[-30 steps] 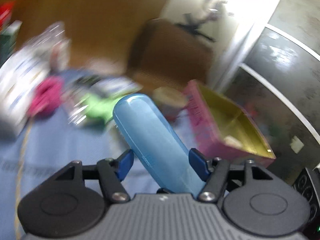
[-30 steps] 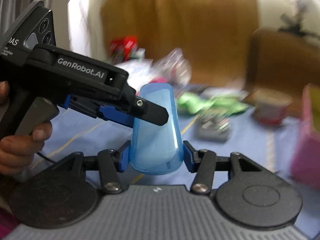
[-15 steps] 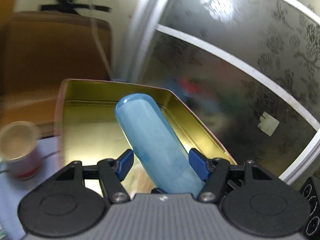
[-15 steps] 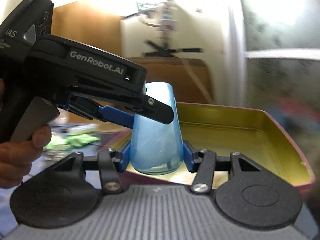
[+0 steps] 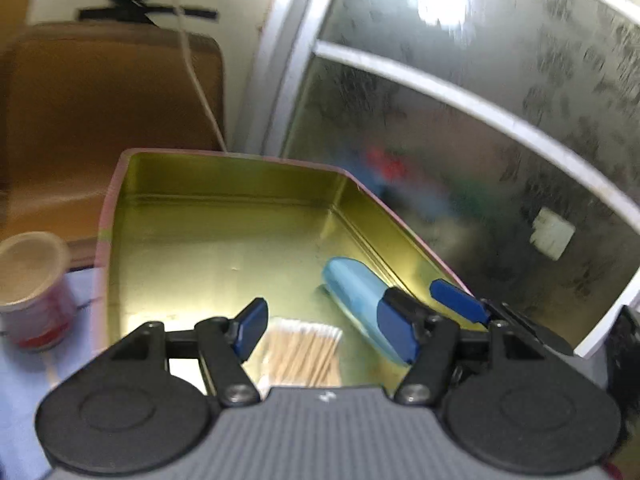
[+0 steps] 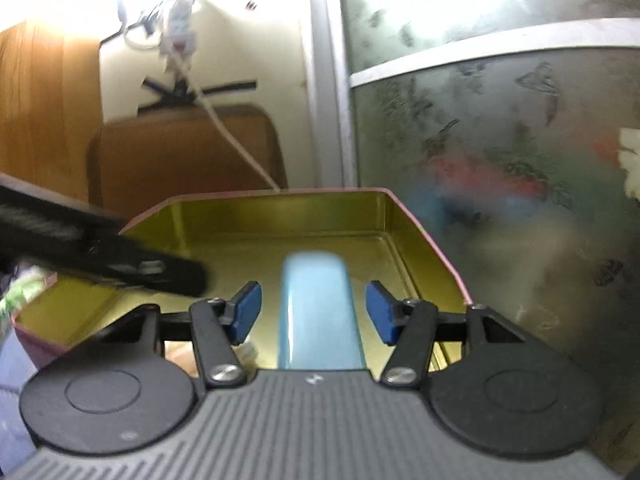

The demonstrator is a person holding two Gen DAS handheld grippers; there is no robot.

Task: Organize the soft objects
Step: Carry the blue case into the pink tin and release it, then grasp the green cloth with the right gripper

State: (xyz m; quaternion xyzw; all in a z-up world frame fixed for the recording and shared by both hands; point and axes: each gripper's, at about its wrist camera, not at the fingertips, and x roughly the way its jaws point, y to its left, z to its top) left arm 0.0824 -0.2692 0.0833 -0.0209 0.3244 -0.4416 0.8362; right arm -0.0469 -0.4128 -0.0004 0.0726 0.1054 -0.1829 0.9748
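Frosted glass door (image 5: 460, 128) behind gold tin (image 5: 224, 236); blue tube (image 5: 356, 296), cotton swabs (image 5: 304, 348) inside; both claws (image 5: 330, 328) (image 6: 312, 312) released.

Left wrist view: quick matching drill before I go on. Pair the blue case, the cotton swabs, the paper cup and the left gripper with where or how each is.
Things:
1. blue case
2. cotton swabs
3. paper cup
4. left gripper

Places or states:
A. outside the tin, on the blue cloth at its left
B. open, holding nothing
C. lying in the tin by its right wall
D. bundled on the tin floor, left of the case

Pairs: 1-C, 2-D, 3-A, 4-B
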